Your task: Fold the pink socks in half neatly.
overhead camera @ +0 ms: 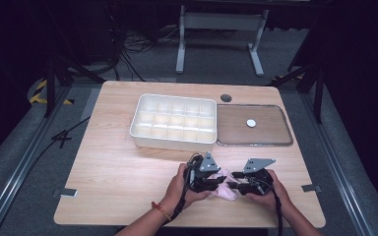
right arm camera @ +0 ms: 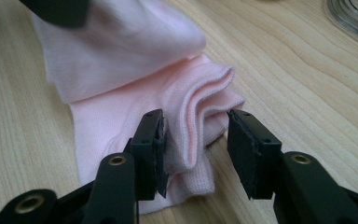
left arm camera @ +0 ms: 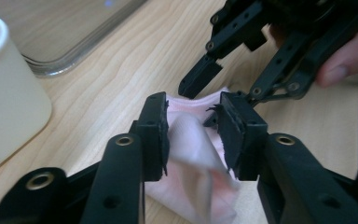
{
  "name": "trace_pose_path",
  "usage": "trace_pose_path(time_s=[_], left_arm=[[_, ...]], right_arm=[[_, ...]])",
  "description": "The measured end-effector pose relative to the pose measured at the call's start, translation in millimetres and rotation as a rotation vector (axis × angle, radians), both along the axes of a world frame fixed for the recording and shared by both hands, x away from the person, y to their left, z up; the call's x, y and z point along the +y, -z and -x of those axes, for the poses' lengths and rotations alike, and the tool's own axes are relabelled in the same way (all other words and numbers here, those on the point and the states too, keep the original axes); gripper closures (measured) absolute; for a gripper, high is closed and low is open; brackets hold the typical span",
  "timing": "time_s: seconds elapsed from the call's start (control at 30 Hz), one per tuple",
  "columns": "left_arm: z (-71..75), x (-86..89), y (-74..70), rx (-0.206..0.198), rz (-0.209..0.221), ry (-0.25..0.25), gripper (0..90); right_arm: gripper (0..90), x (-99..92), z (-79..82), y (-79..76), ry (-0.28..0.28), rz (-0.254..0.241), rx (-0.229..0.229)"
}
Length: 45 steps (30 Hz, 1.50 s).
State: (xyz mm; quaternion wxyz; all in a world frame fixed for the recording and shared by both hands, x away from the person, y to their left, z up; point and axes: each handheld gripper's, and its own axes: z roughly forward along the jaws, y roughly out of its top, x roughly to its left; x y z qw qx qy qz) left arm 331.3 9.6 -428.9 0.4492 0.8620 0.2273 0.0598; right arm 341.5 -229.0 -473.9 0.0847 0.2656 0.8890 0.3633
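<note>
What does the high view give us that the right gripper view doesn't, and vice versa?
High view alone: the white compartment tray, the clear lid beside it with a white disc, both hands, and the left gripper facing the right gripper. Right gripper view alone: the folded, layered cuff edge of the pink cloth lying between that gripper's jaws, which stand apart around it. Both: the pink cloth on the wooden table.

Two forearms enter from bottom, each hand holding a black gripper low over table, tips facing each other, nearly touching. Left gripper (overhead camera: 218, 181) points right, jaws apart w/ gap. Right gripper (overhead camera: 231, 185) points left, jaws apart. Left wrist wears a band.
</note>
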Motion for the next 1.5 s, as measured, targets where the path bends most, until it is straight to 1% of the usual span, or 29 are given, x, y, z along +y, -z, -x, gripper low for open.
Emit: trace_pose_path(time_s=[0.07,0.13,0.2,0.23,0.27,0.3,0.33,0.37,0.4,0.43,0.47,0.53,0.57,0.6,0.7,0.77,0.9,0.97,1.0,1.03,1.07,1.1,1.17,1.2,1.27,1.3,1.4,1.47,1.5], left_arm=[[1.1,8.4,-5.4,-0.011,0.043,-0.001,60.1],[2.4,17.1,-10.6,-0.019,0.053,-0.014,60.2],[2.7,19.1,-10.9,-0.021,0.056,-0.016,62.2],[3.7,23.1,-9.5,-0.024,0.027,-0.027,62.2],[3.9,24.4,-6.0,-0.017,0.015,-0.029,63.2],[3.7,25.7,-1.8,-0.013,-0.007,-0.028,63.8],[4.3,26.1,3.2,-0.004,-0.022,-0.034,63.8],[4.6,26.4,8.1,0.005,-0.037,-0.030,63.9],[5.6,26.1,12.0,0.015,-0.041,-0.032,63.7],[6.8,25.0,17.8,0.027,-0.050,-0.034,62.9],[8.2,22.8,23.2,0.034,-0.069,-0.032,61.1],[10.0,19.2,28.5,0.038,-0.083,-0.032,56.2],[10.6,17.2,31.8,0.032,-0.104,-0.033,54.5],[11.6,15.5,34.3,0.033,-0.113,-0.038,52.0],[12.2,12.1,42.0,0.025,-0.148,-0.042,49.7],[11.2,11.9,46.2,0.028,-0.157,-0.042,48.7],[10.3,13.3,47.8,0.033,-0.147,-0.046,48.1],[9.2,14.6,48.9,0.035,-0.143,-0.047,47.9],[8.6,15.2,49.8,0.041,-0.135,-0.046,47.6],[8.0,16.2,49.9,0.041,-0.138,-0.044,47.4],[7.7,16.7,50.4,0.050,-0.133,-0.043,47.3],[7.6,17.0,50.4,0.052,-0.133,-0.042,47.3],[6.8,17.4,51.1,0.051,-0.127,-0.040,47.0],[6.6,17.4,51.3,0.054,-0.126,-0.041,46.8],[5.0,17.8,51.2,0.053,-0.127,-0.034,46.0],[4.5,17.9,50.9,0.051,-0.131,-0.033,45.3],[3.6,18.5,50.9,0.057,-0.130,-0.030,44.8],[3.3,19.2,50.7,0.054,-0.134,-0.031,44.7],[3.2,19.1,50.7,0.045,-0.136,-0.032,44.7]], right_arm=[[56.9,-0.1,0.1,0.1,0.001,-0.001,0.000],[56.9,0.0,0.1,0.1,0.002,-0.001,0.001],[56.9,0.1,0.1,0.1,0.002,0.000,0.001],[56.9,0.0,0.1,0.0,0.002,-0.001,0.001],[56.8,0.0,0.2,0.1,0.003,-0.001,0.001],[56.9,0.0,0.2,0.1,0.003,-0.001,0.000],[56.9,0.0,0.2,0.1,0.003,-0.001,0.000],[56.8,0.0,0.1,0.1,0.002,-0.001,0.001],[56.9,0.0,0.1,0.1,0.002,-0.001,0.001],[56.9,0.0,0.2,0.1,0.003,-0.002,0.000],[56.9,0.0,0.3,0.1,0.003,-0.002,0.000],[56.6,0.1,0.4,0.2,0.005,-0.001,-0.003],[55.7,0.2,0.5,0.1,0.006,0.001,-0.005],[54.5,0.2,0.6,0.1,0.009,0.004,-0.008],[54.2,0.6,1.5,-0.4,0.003,0.012,-0.019],[52.3,0.7,2.0,-1.5,0.000,0.022,-0.025],[51.4,-1.3,2.0,-4.5,-0.006,0.031,-0.026],[51.8,-4.2,2.2,-10.8,-0.006,0.046,-0.037],[52.9,-5.6,2.6,-15.0,-0.003,0.052,-0.044],[54.0,-7.2,3.3,-20.0,0.002,0.053,-0.061],[55.7,-9.1,4.2,-25.7,0.018,0.042,-0.082],[58.8,-11.3,5.0,-33.0,0.037,0.009,-0.100],[65.0,-12.4,6.7,-43.4,0.046,-0.057,-0.133],[69.7,-10.8,8.4,-47.5,0.043,-0.075,-0.146],[77.1,-4.1,11.7,-53.1,0.026,-0.074,-0.184],[79.7,0.7,13.9,-55.4,0.008,-0.077,-0.198],[83.2,12.5,18.0,-55.9,-0.038,-0.083,-0.205],[83.3,18.4,19.2,-53.5,-0.065,-0.077,-0.203],[83.4,21.6,19.8,-50.9,-0.080,-0.075,-0.199]])
